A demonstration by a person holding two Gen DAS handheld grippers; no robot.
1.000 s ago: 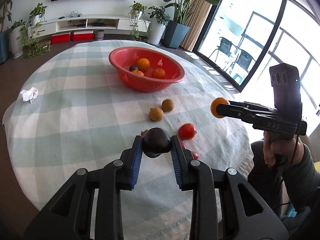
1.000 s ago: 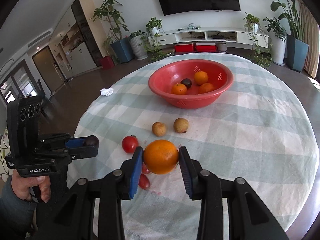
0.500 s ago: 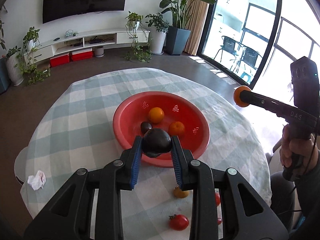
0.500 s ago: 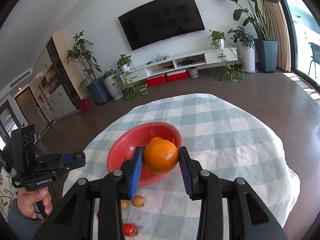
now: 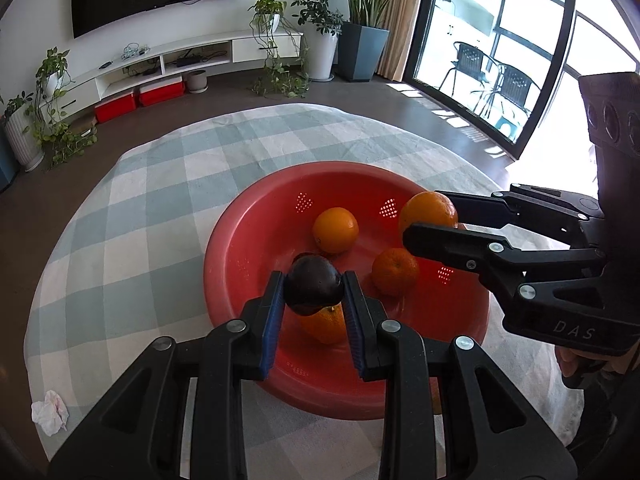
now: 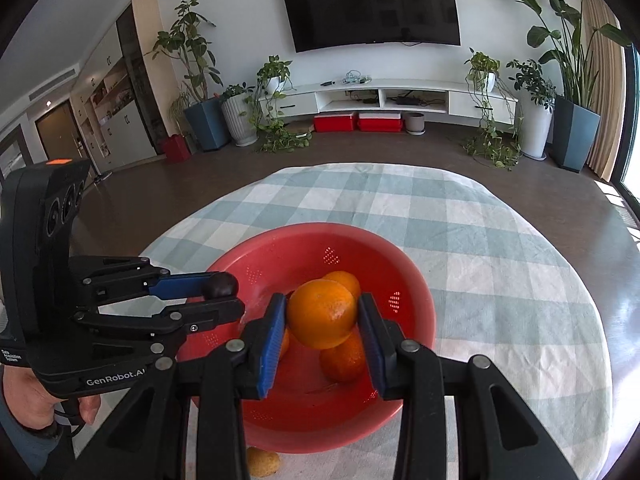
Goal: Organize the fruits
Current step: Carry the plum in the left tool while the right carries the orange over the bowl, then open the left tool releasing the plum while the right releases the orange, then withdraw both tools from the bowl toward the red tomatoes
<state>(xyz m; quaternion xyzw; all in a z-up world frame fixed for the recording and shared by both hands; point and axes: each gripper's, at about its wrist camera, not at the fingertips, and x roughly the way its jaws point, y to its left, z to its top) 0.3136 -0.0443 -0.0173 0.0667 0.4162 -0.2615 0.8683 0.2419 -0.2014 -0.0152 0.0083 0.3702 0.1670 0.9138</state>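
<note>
My left gripper (image 5: 314, 292) is shut on a dark purple fruit (image 5: 314, 288) and hangs over the near side of the red basin (image 5: 248, 220). The same dark fruit (image 6: 219, 285) shows at the left in the right wrist view. My right gripper (image 6: 322, 320) is shut on an orange (image 6: 322, 314) above the basin (image 6: 380, 256); from the left wrist camera that held orange (image 5: 428, 210) sits over the basin's right side. Oranges lie inside the basin (image 5: 335, 230), (image 5: 395, 271), one partly hidden under the dark fruit (image 5: 323, 326).
The basin stands on a round table with a checked green and white cloth (image 5: 160, 200). A crumpled tissue (image 5: 50, 412) lies at the table's left edge. A small brown fruit (image 6: 262, 462) rests on the cloth just before the basin. Plants and a TV shelf stand beyond.
Both grippers have travelled forward from the loose fruits on the cloth to above the basin, each still holding its fruit. The two grippers now stand close together.
</note>
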